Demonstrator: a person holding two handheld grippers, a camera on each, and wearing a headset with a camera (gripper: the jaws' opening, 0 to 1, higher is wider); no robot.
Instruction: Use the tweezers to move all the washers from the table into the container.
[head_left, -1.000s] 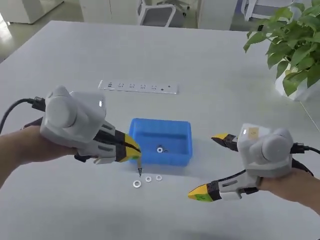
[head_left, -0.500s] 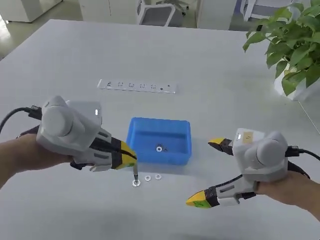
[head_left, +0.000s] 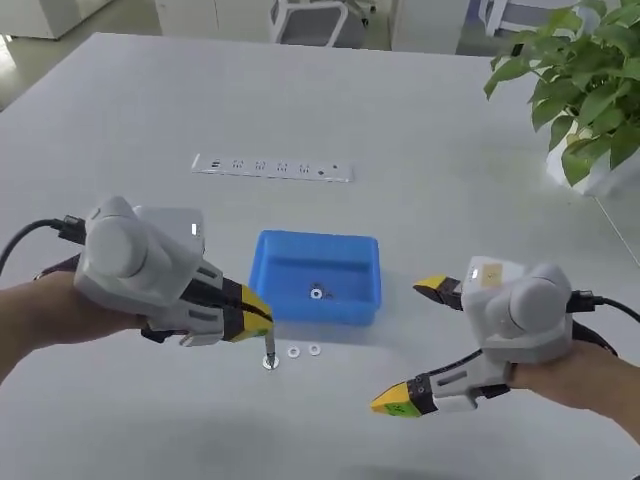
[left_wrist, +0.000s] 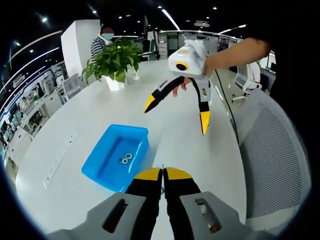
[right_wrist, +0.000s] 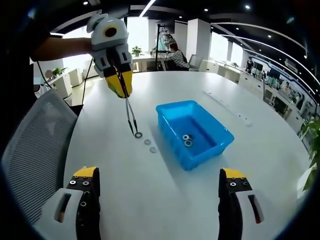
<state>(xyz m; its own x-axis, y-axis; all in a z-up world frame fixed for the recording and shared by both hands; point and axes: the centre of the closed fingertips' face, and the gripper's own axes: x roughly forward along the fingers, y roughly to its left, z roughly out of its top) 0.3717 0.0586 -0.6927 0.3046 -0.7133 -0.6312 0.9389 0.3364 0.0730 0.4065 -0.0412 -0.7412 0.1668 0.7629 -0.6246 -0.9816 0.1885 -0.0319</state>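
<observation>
Washers (head_left: 294, 352) lie in a short row on the surface (head_left: 450, 180) before the blue container (head_left: 320, 313), the nearest washer (head_left: 270, 362) directly under the tweezers (head_left: 269, 345) clamped in the fully closed left tongs (head_left: 262, 315), while the right tongs (head_left: 400, 345) gape wide, empty and farther off.

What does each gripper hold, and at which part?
The left gripper holds the tweezers by their upper end, tips at a washer. The right gripper is open, holding nothing.

Smooth, glossy blue plastic container (head_left: 320, 312); thin bright metal tweezers (right_wrist: 129, 114) and shiny metal washers (head_left: 294, 352) lie against a matt pale grey table (head_left: 450, 180) with a smooth, even finish
</observation>
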